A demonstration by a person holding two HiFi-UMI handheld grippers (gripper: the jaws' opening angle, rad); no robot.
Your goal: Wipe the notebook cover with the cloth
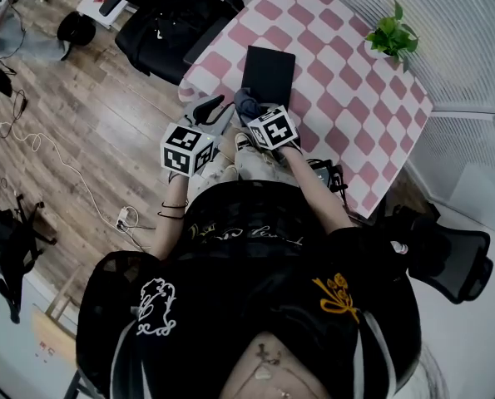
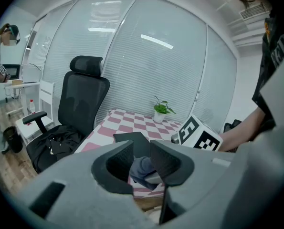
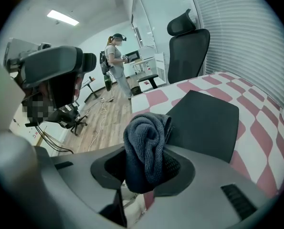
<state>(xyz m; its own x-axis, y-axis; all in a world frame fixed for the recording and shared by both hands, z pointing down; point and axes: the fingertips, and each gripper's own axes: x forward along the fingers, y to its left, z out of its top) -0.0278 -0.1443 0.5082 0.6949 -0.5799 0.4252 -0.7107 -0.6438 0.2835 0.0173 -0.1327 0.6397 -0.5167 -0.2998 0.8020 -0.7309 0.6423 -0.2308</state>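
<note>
The right gripper [image 3: 149, 165] is closed on the bunched cloth [image 3: 146, 135], held at the near edge of the notebook [image 3: 206, 120], which lies flat on the checkered table [image 1: 347, 106]. The left gripper [image 2: 141, 160] is held beside it, jaws narrowly apart, nothing gripped.

Black notebook [image 1: 269, 71] lies closed, flat on the checked desk [image 1: 347, 98]; dark grey cloth [image 3: 146, 137], bunched, is pinched between the right gripper [image 3: 146, 160] fingers near its edge.
</note>
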